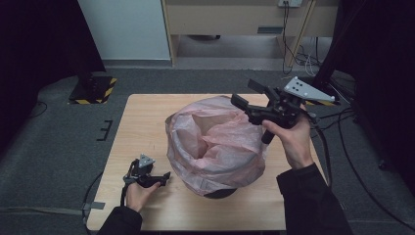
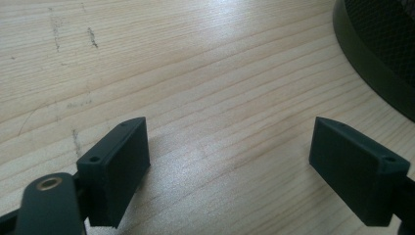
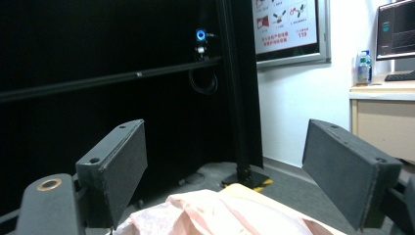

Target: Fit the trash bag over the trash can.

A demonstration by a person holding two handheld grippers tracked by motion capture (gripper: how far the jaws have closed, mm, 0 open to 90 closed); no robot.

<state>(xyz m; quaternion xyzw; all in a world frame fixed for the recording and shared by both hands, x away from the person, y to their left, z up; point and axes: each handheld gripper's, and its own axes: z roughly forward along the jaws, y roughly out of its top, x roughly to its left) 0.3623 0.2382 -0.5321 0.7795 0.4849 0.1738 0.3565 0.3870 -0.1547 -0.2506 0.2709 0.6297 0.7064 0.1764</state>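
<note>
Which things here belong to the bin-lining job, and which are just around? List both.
In the job:
- pink bag, draped over the bin's rim
- black mesh bin, on the table
- left gripper, jaws open, low by the table
- right gripper, jaws open, above the bag

Just around:
- desk
- monitor
- bottle
- wall poster

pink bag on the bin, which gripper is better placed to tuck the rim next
Probably the right. The right gripper hangs open just above the pink bag at its far rim. The left gripper is open too, but low on the table beside the bin's base.
</note>
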